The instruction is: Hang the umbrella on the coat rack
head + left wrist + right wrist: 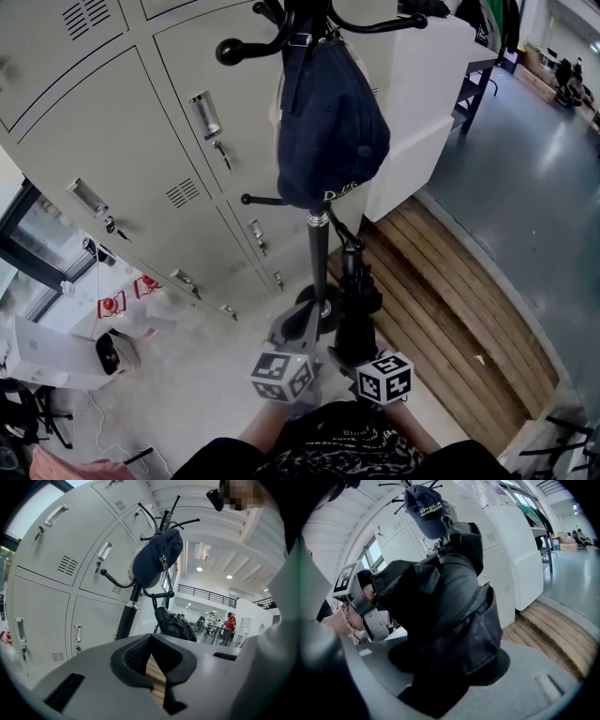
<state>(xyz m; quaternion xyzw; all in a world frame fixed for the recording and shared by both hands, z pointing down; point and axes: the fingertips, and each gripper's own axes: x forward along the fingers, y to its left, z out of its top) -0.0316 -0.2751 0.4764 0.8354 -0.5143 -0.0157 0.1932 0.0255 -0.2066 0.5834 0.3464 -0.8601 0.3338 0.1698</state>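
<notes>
The black coat rack pole (319, 253) stands in front of the lockers, with a navy cap (330, 131) hung on an upper hook. My right gripper (354, 339) is shut on the folded black umbrella (357, 300) just right of the pole. In the right gripper view the umbrella (440, 611) fills the space between the jaws. Its thin strap (153, 603) reaches up to a lower hook (161, 594) and seems looped over it. My left gripper (302, 324) is beside the pole's left, shut with nothing in it (151, 651).
Grey lockers (141, 159) rise behind the rack. A white cabinet (422, 103) stands to the right, above a wooden platform (441, 309). A white box (52, 352) and cables lie on the floor at lower left. People stand far off (229, 623).
</notes>
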